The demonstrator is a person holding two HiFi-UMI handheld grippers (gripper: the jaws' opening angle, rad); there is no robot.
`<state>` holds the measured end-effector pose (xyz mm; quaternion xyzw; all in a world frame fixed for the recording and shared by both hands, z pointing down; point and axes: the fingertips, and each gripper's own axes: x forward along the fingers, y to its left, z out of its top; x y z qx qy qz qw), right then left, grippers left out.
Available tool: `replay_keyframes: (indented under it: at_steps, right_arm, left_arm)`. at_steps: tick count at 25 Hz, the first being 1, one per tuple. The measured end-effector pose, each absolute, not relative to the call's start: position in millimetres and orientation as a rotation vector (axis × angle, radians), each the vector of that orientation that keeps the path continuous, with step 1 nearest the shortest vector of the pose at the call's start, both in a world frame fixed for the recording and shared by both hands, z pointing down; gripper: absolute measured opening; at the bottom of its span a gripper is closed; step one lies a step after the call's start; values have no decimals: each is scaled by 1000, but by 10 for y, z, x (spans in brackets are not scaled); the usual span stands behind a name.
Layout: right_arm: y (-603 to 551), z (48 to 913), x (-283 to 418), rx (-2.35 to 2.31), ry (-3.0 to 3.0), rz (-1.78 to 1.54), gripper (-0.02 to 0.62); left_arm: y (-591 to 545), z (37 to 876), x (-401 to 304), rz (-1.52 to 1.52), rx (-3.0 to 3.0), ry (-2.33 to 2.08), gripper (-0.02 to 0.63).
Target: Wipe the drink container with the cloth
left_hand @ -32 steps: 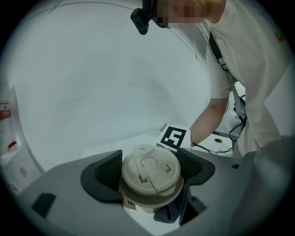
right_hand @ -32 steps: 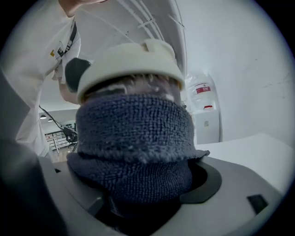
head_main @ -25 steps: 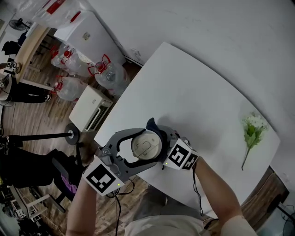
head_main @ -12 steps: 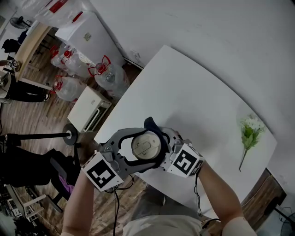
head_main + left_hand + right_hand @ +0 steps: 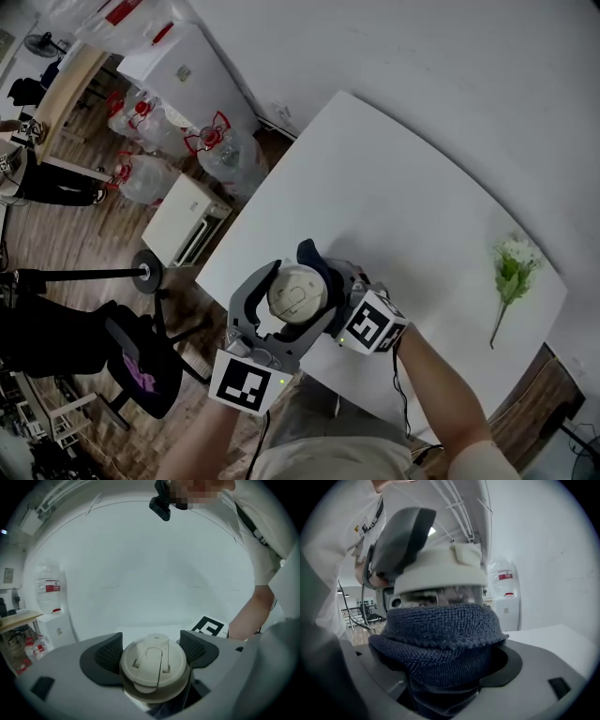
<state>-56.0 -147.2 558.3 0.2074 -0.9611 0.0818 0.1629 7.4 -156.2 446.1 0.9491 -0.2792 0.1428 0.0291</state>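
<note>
Left gripper (image 5: 153, 652) clenched on the drink container (image 5: 296, 292), dark pads (image 5: 109, 653) pressed to both sides of its cream flip lid (image 5: 154, 662). Container is upright, near the front edge of the white worktop (image 5: 394, 197) (cannot tell if its base rests on the worktop or hangs just above). Right gripper (image 5: 440, 665) grasps the dark blue cloth (image 5: 440, 630), which is bunched between its jaws and pushed up against the container's clear body just under the lid. In the head view the cloth (image 5: 308, 253) shows at the far side of the container, and the right gripper's marker cube (image 5: 370, 323) sits just beside it on the right. A sprig of white flowers (image 5: 513, 265) lies on the worktop, well apart toward the right edge. Water jugs (image 5: 223, 150) stand on the floor beyond the worktop's left side.
</note>
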Motion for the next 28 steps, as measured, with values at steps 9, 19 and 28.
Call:
replay_keyframes:
  at_steps: [9, 19, 28]
  right_arm:
    - [-1419, 5665, -562, 597, -2718, 293, 426]
    - [-1391, 5075, -571, 579, -2802, 132, 426]
    - [-1460, 5583, -750, 571, -2764, 238, 426]
  left_arm:
    - [-1428, 4489, 82, 493, 3065, -537, 390]
    - [-1312, 4547, 8, 543, 3099, -119, 390]
    - [-1293, 4526, 4, 522, 3117, -91, 390]
